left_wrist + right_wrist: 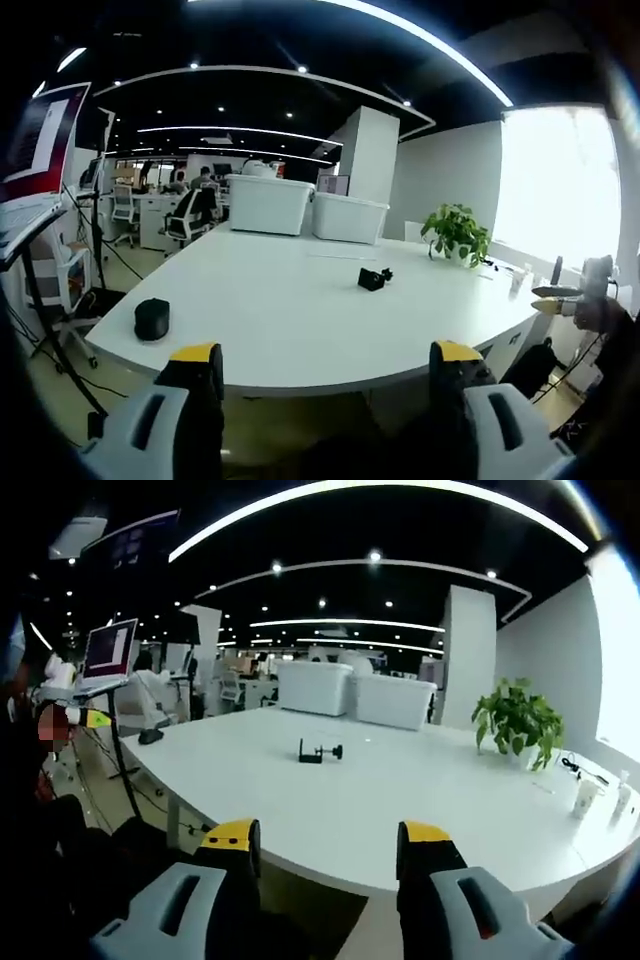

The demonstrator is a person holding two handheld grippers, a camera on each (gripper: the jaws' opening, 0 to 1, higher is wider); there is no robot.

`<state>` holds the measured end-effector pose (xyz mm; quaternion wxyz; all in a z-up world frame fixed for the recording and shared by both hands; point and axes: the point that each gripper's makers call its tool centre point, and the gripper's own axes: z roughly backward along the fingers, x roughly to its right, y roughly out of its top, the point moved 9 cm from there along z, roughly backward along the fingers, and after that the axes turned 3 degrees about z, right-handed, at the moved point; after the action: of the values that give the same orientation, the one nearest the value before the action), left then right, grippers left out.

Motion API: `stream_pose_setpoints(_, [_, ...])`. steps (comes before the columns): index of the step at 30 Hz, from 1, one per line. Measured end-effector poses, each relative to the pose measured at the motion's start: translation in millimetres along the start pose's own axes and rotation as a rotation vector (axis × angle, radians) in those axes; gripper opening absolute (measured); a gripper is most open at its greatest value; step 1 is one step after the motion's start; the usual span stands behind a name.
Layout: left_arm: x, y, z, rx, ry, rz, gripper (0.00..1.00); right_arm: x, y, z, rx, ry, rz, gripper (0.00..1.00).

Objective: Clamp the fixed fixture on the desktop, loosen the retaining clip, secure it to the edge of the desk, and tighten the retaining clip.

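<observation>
Both hand-held grippers, left [318, 365] and right [328, 842], gape empty (well short of the black clamp [319, 751]) on the white desk [400, 800].

A potted plant [457, 233] stands at two o'clock on the desk, two white bins [305, 206] sit at twelve, and a black mouse [152, 319] lies at nine.

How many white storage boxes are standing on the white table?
2. Both stand at the far end of the table: the larger box on the left, the smaller box right beside it. In the right gripper view they appear side by side too; others may be hidden behind.
</observation>
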<state>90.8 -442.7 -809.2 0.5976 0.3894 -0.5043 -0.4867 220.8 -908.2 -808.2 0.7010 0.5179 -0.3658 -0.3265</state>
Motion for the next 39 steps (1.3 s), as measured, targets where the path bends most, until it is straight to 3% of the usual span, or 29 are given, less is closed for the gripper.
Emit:
stream_pose_setpoints(19, [1.9,4.4,2,0.035,0.009,-0.041,0.83,0,-1.4,0,0.009,-0.007,-0.017,0.52])
stream_pose_setpoints(27, [0.7,-2.2,-1,0.021,0.002,-0.046,0.82,-3,-1.1,-4,0.018,-0.004,-0.023,0.51])
stream_pose_setpoints(39, [5.7,-3.6,-27,0.025,-0.030,-0.110,0.80,-5,4.2,-34,0.089,-0.005,-0.068,0.43])
